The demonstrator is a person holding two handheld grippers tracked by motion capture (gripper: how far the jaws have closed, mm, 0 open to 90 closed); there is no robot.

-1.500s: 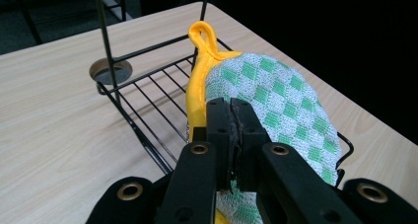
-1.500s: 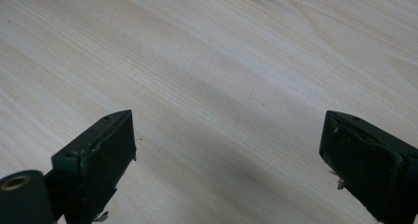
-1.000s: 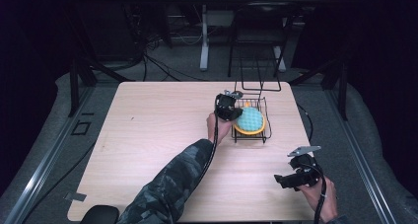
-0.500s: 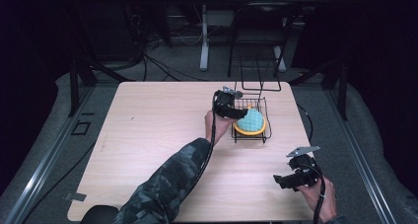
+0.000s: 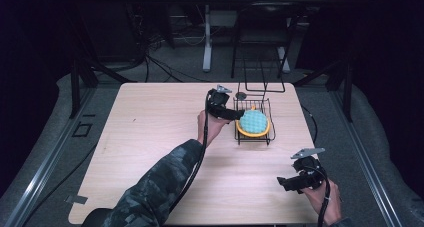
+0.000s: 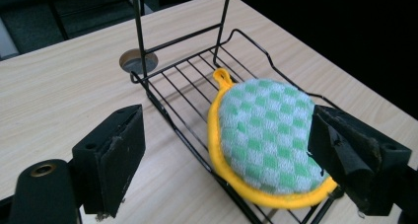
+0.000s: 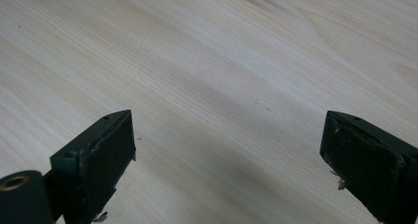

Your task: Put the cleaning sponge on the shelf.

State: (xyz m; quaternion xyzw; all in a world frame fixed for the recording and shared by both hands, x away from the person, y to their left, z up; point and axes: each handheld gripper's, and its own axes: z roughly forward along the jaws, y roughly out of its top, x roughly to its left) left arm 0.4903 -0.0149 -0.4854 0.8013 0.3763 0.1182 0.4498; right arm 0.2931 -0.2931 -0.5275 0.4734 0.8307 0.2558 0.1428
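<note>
Yellow-rimmed, green-checked pot holder (image 6: 263, 145) lies flat in the black wire rack (image 6: 197, 76) near the wooden table's (image 5: 160, 132) far right edge, left gripper (image 5: 235, 114) just above it, jaws having just opened and released it, while right gripper (image 5: 286, 183) hovers open over bare wood, well apart.

A camouflage-patterned sleeve (image 5: 150, 194) covers the left arm; each black hand-held gripper carries a grey three-cornered plate (image 5: 307, 152) (scuffed pads (image 6: 117, 155)) and trails a black cable (image 5: 192, 172).
</note>
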